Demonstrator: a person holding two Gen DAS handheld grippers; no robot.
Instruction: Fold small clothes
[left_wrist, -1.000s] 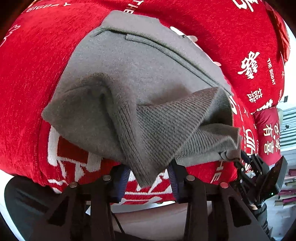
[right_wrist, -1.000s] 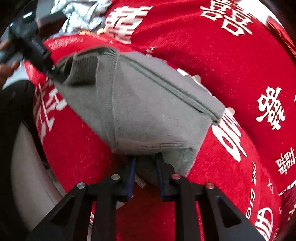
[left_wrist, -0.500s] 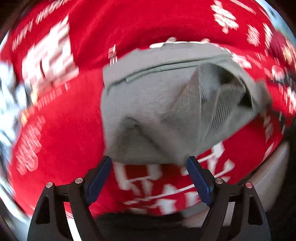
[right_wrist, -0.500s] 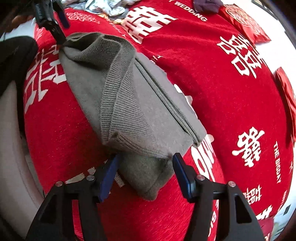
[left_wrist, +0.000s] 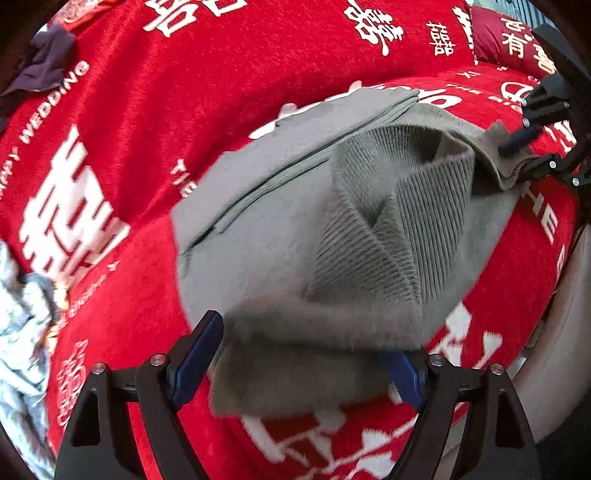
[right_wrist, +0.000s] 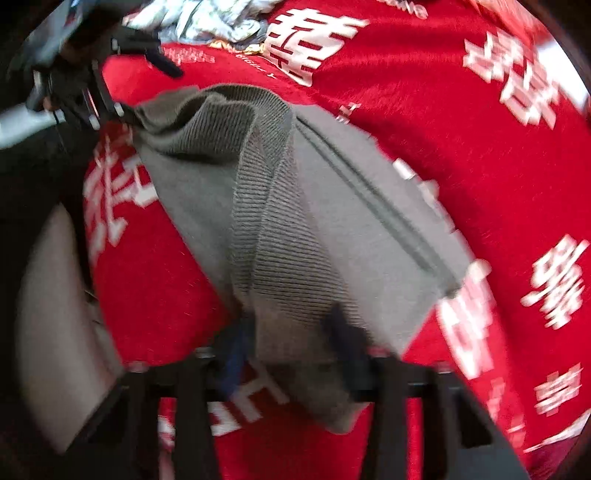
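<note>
The grey ribbed knit garment (left_wrist: 295, 236) was mid-fold; both claws, left gripper (left_wrist: 295, 363) and right gripper (right_wrist: 291, 345), had just been closing around its six-o'clock hem, which next needed lifting toward twelve o'clock.

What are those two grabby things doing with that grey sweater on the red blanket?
A person is folding a small grey sweater on a red blanket with white writing, using a grabbing tool in each hand. The left tool has one end of the sweater between its blue pads, and its jaws have just been closing. The right tool grips the other end, and its jaws have just been closing too. The sweater is already doubled over, with its ribbed edge bunched on top.
</note>
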